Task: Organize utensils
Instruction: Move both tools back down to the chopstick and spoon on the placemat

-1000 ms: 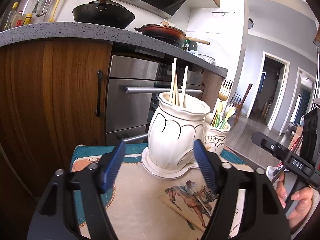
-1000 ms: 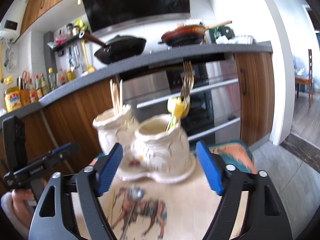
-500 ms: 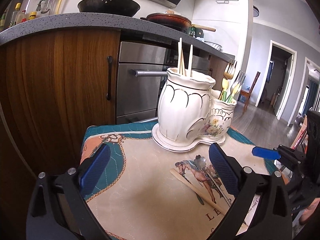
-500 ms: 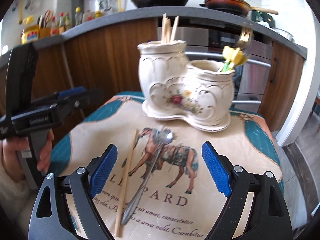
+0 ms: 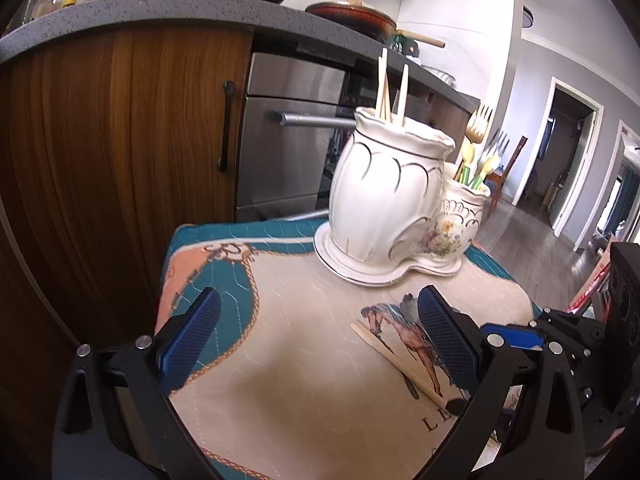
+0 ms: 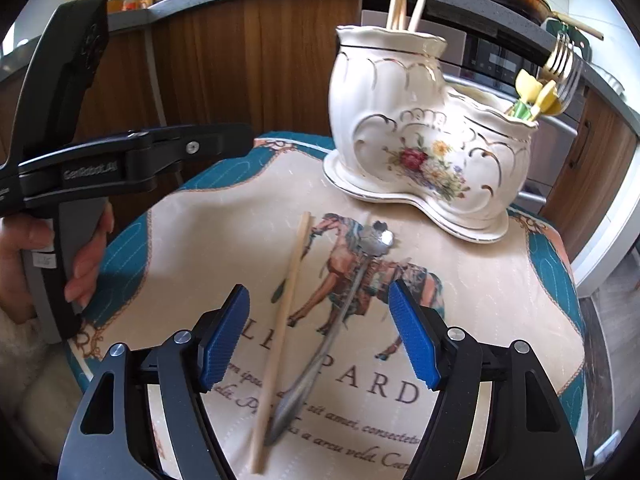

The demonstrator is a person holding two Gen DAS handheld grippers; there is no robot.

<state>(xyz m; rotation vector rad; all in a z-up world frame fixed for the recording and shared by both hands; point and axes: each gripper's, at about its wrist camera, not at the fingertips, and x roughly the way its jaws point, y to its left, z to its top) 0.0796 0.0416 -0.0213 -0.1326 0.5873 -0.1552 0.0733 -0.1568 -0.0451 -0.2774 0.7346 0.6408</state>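
Note:
A white ceramic two-pot holder (image 6: 424, 132) (image 5: 392, 208) stands at the far side of a printed cloth. Its tall pot holds wooden chopsticks (image 6: 402, 4). Its low pot holds forks and yellow-handled utensils (image 6: 548, 84). A single wooden chopstick (image 6: 282, 308) (image 5: 394, 360) and a metal spoon (image 6: 340, 320) lie on the cloth. My right gripper (image 6: 320, 340) is open and empty, low over the chopstick and spoon. My left gripper (image 5: 316, 344) is open and empty above the cloth's left part; it shows at the left of the right wrist view (image 6: 132, 160).
The cloth (image 6: 480, 300) covers a small round table. Behind stand wooden cabinets (image 5: 120, 140), a steel oven (image 5: 288, 140) and a grey counter (image 5: 200, 4) with pans. A doorway and floor lie to the right (image 5: 560, 160).
Both grippers have drawn back from the holder and tilted down toward the cloth. The right gripper now hangs over the loose chopstick and spoon. Both stay open.

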